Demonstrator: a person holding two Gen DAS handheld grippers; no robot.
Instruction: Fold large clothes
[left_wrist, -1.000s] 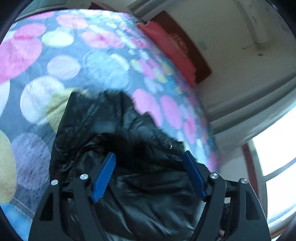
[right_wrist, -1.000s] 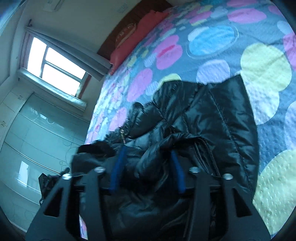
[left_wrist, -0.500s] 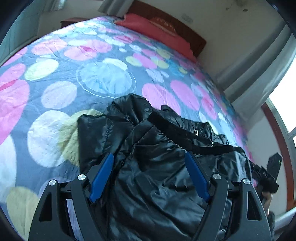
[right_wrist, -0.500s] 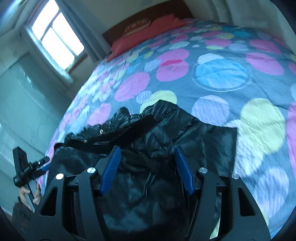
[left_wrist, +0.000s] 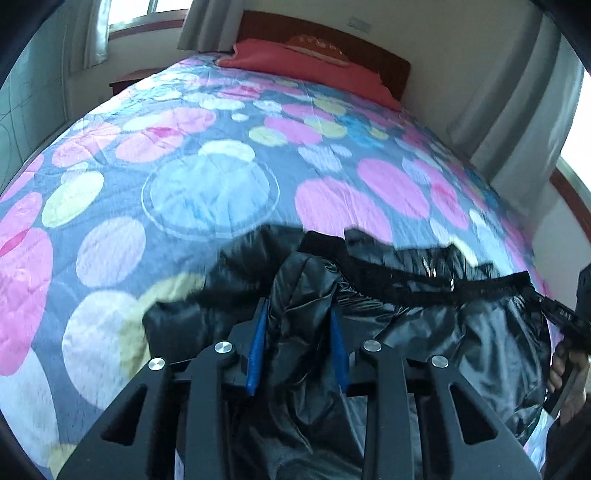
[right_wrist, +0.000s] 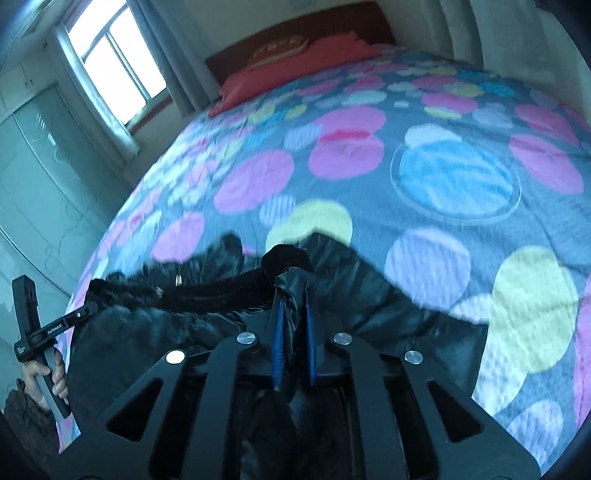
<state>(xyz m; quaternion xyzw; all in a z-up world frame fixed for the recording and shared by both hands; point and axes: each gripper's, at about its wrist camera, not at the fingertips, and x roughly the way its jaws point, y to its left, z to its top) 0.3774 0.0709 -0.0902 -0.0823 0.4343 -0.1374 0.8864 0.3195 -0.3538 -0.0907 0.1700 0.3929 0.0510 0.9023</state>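
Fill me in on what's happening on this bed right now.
A person is folding a black puffer jacket on a bed with a polka-dot bedspread, a handheld tool in each hand. The left tool has just closed on a bunch of the shiny fabric. The right tool has just pinched shut on a fold near the dark trimmed edge. The jacket lies crumpled, not yet neatly folded.
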